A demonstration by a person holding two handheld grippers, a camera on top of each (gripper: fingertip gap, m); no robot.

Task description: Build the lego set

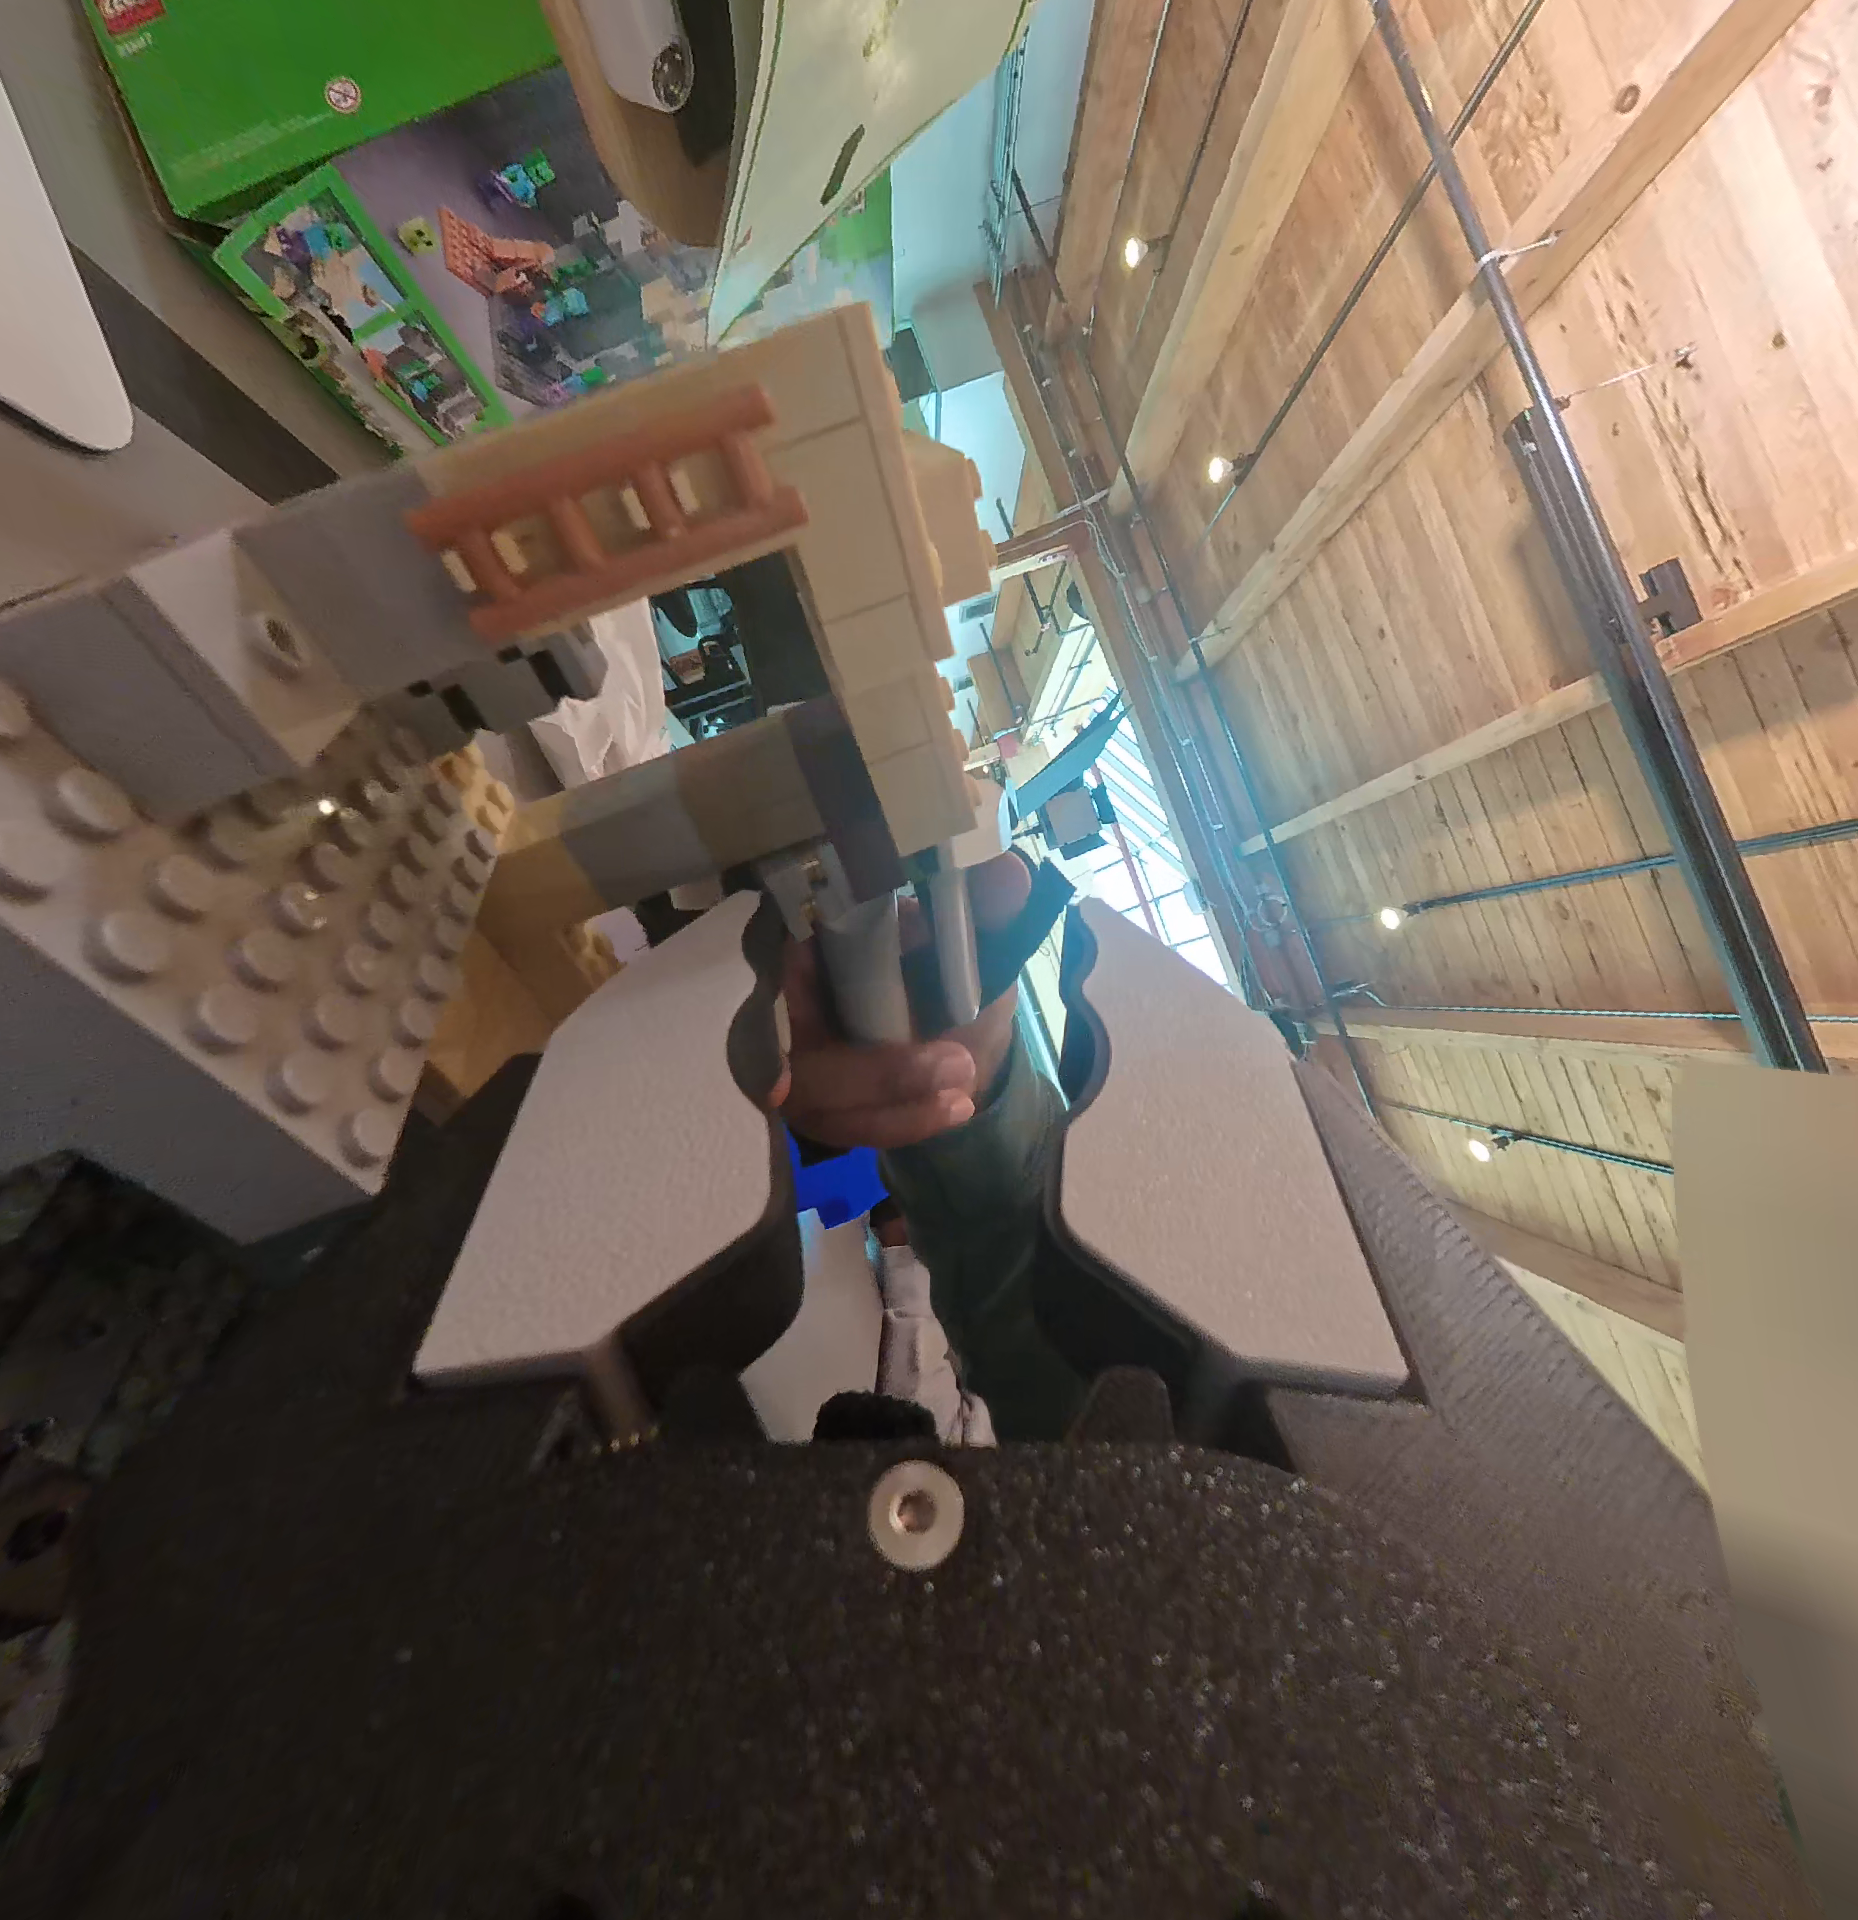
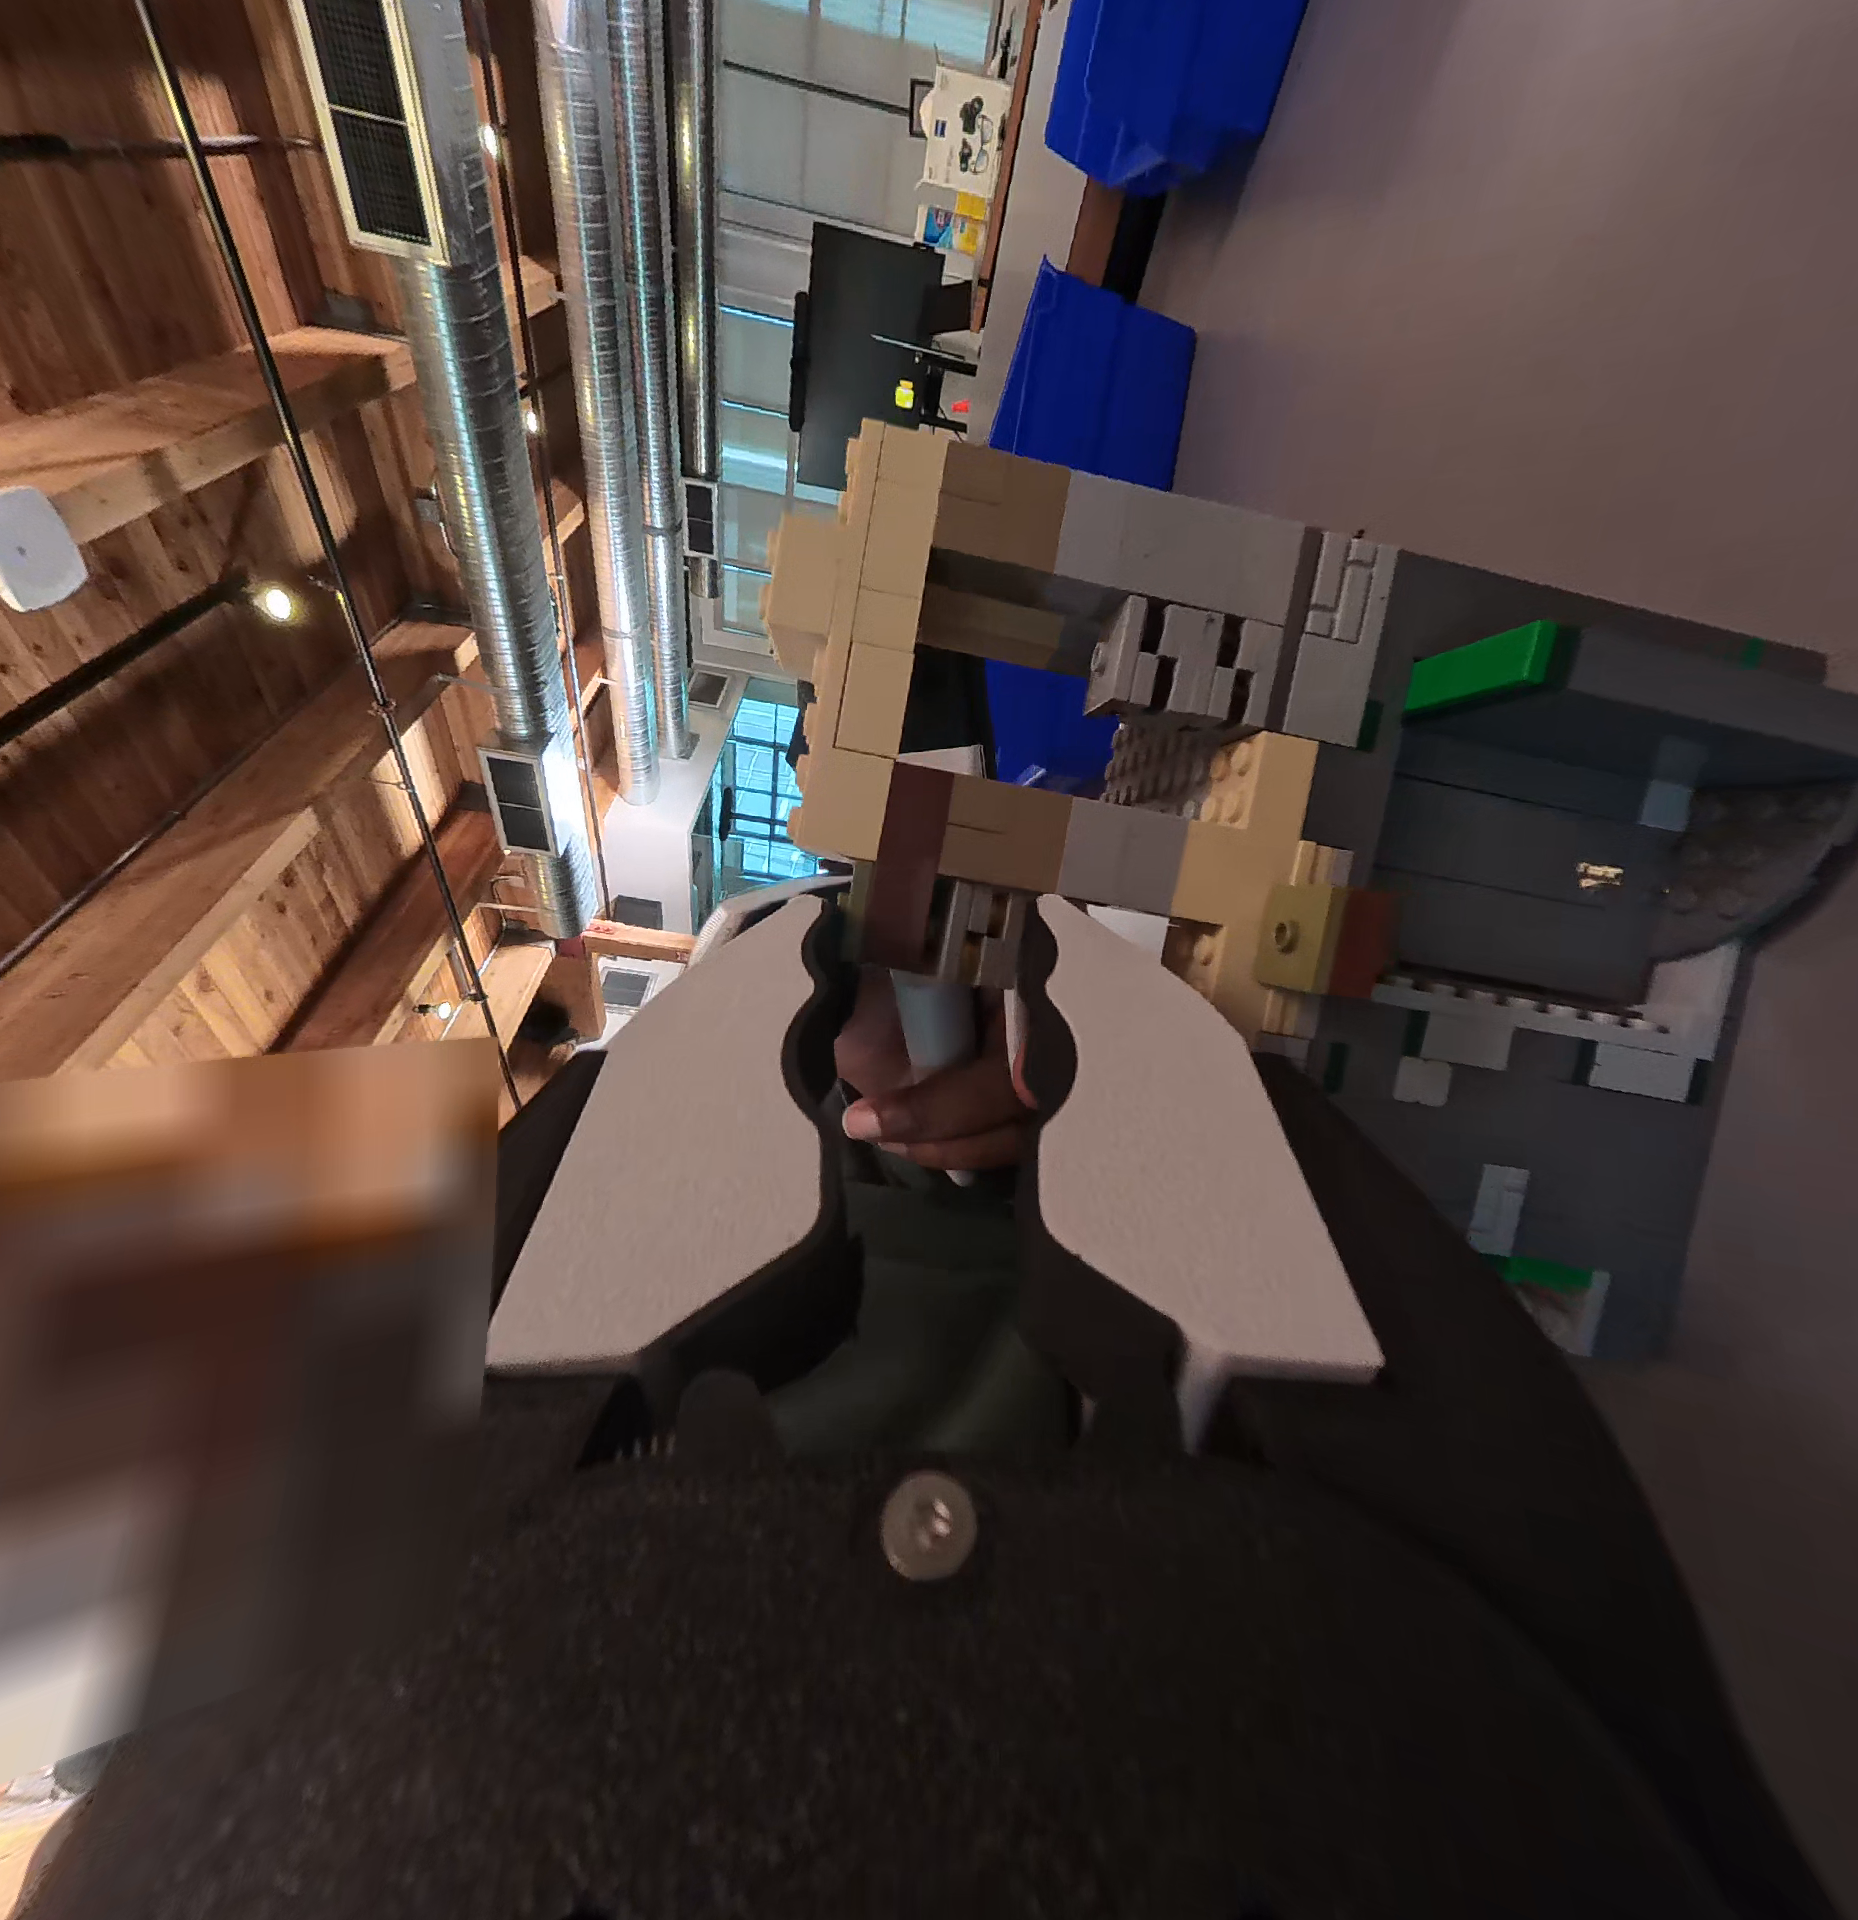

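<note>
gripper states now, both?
Left gripper: jaws apart around the lego model end; grip cannot be told.
Right gripper: same, cannot be told.

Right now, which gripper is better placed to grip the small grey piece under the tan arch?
Probably the right gripper: the grey piece sits centred between its fingertips. In the left gripper's view it lies beside one finger.

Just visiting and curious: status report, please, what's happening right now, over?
Left gripper and right gripper: jaws straddling one end of the lego model, grip unclear. Model part-built, brown ladder attached. A hand close behind, crowding the view.
</note>
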